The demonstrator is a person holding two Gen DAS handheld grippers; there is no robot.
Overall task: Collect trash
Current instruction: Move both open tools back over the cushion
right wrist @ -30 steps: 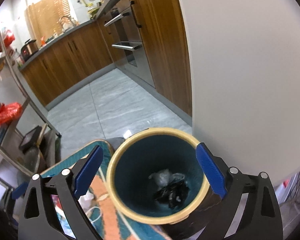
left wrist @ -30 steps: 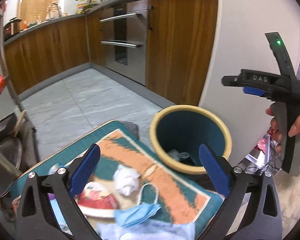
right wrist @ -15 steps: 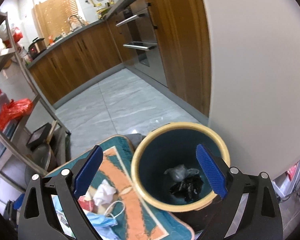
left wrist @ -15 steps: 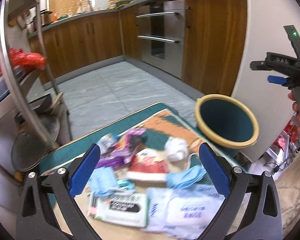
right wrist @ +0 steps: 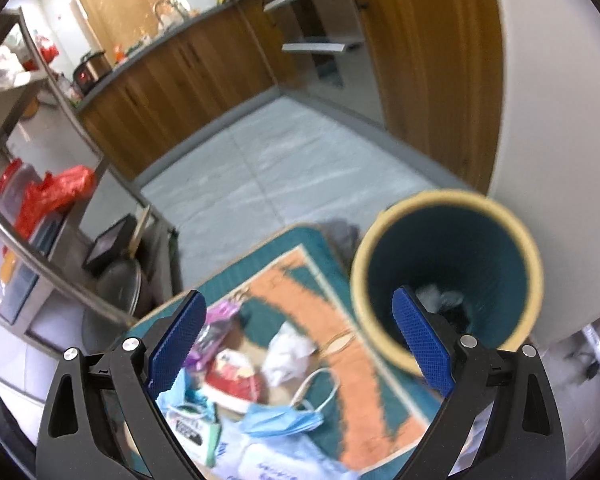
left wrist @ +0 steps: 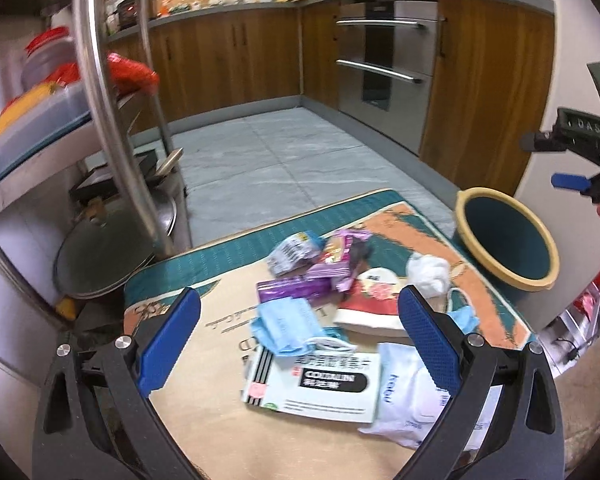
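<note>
Trash lies in a heap on a patterned mat [left wrist: 204, 280]: a white and black packet [left wrist: 320, 384], a blue face mask [left wrist: 288, 324], purple wrappers [left wrist: 296, 288], a red and white wrapper [left wrist: 368, 300], a crumpled white tissue [left wrist: 428, 272] and a white wipes pack [left wrist: 404, 392]. A teal bin with a yellow rim [left wrist: 504, 240] stands at the mat's right edge and holds some trash [right wrist: 440, 300]. My left gripper [left wrist: 296, 344] hangs open above the heap. My right gripper [right wrist: 296, 344] is open and empty, above the mat beside the bin [right wrist: 448, 268]; it shows at the right edge [left wrist: 580, 148] in the left wrist view.
A metal shelf rack [left wrist: 100, 120] with pot lids [left wrist: 112, 252] and boxes stands left of the mat. Wooden kitchen cabinets [left wrist: 240, 60] and an oven [left wrist: 384, 68] line the far side of the tiled floor [left wrist: 280, 152]. A white wall [right wrist: 560, 100] rises behind the bin.
Both grippers have pulled back and left from the bin. The left now looks over the whole heap of trash, and the right view shows the mat beside the bin.
</note>
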